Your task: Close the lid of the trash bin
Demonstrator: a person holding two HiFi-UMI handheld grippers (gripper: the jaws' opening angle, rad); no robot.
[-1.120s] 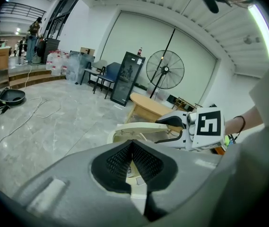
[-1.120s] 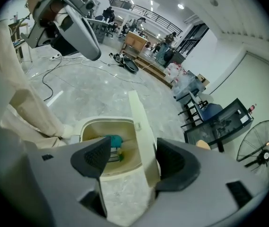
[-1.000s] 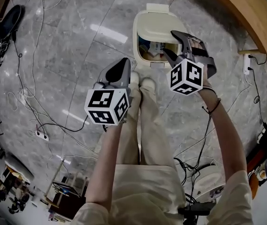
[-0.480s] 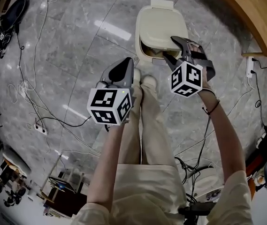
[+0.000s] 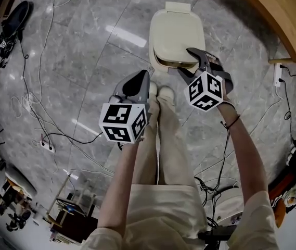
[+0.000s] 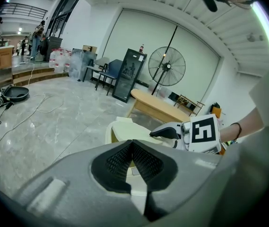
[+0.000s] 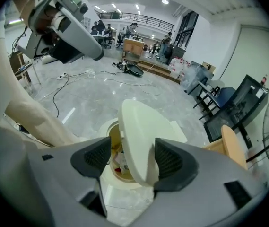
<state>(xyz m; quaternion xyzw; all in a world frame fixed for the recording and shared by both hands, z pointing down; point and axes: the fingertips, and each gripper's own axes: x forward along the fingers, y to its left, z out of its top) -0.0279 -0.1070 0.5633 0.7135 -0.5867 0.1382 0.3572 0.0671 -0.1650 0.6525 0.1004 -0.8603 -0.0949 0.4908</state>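
Observation:
A cream trash bin (image 5: 159, 62) stands on the grey stone floor just ahead of the person's shoes. Its lid (image 5: 176, 33) lies almost flat, with a narrow gap left at the near edge. My right gripper (image 5: 188, 61) is open, and the lid's near right edge sits between its jaws. In the right gripper view the lid (image 7: 141, 131) tilts up over the bin's rim (image 7: 107, 171), and rubbish (image 7: 118, 162) shows inside. My left gripper (image 5: 140, 78) is shut on nothing and hangs left of the bin, above the shoes. The left gripper view shows the bin (image 6: 125, 132) past the closed pads (image 6: 120, 161).
Cables trail over the floor at the left, with a power strip (image 5: 46, 149). A curved wooden bench (image 5: 278, 20) runs along the right behind the bin. A black pan-shaped object (image 5: 12, 17) lies far left. The person's shoes (image 5: 158, 91) almost touch the bin's base.
The lid has swung down from wide open to nearly flat. The right gripper has moved down with it. The left gripper has barely shifted.

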